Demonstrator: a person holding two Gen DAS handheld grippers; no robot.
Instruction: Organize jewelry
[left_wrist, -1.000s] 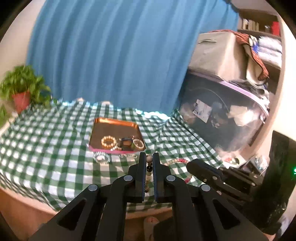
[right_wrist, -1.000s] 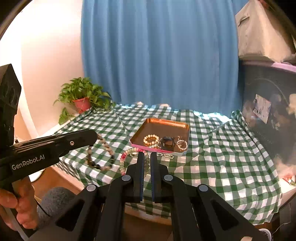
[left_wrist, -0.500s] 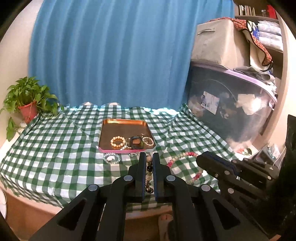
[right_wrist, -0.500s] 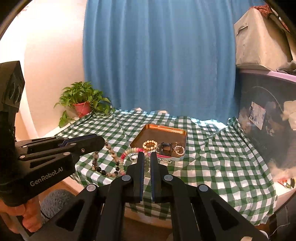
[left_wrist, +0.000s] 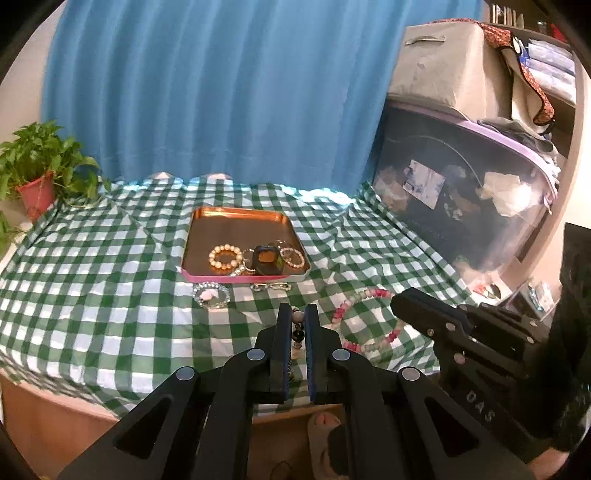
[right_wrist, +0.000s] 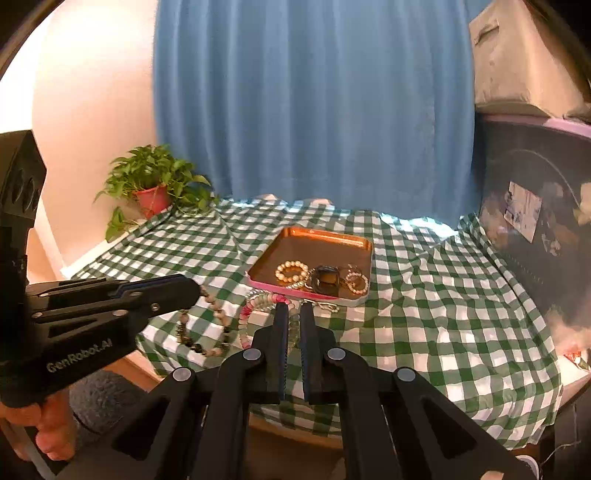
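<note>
A copper tray (left_wrist: 240, 218) (right_wrist: 325, 236) on the green checked cloth holds a pearl bracelet (left_wrist: 223, 256), a dark square piece (left_wrist: 266, 258) and a thin ring bracelet (left_wrist: 292, 257). In front of it lie a clear bead bracelet (left_wrist: 211, 294), a silver clasp piece (left_wrist: 269, 286), a pink-and-green bead necklace (left_wrist: 364, 295) (right_wrist: 245, 314) and a brown-and-dark bead necklace (right_wrist: 207, 339). My left gripper (left_wrist: 297, 314) (right_wrist: 195, 290) is shut over the brown necklace, whose beads show through the slit. My right gripper (right_wrist: 293, 308) (left_wrist: 400, 302) is shut above the pink necklace, with nothing visibly gripped.
A potted plant (left_wrist: 37, 184) stands at the cloth's far left corner before a blue curtain. A dark storage bin (left_wrist: 461, 206) with a beige box (left_wrist: 439, 66) on top walls off the right side. The table's front edge lies just below both grippers, with a foot (left_wrist: 325, 424) beneath.
Both grippers have sunk and come nearer to the table's front edge, so the tray and jewellery look larger. Both stayed shut, and the jewellery has not moved.
</note>
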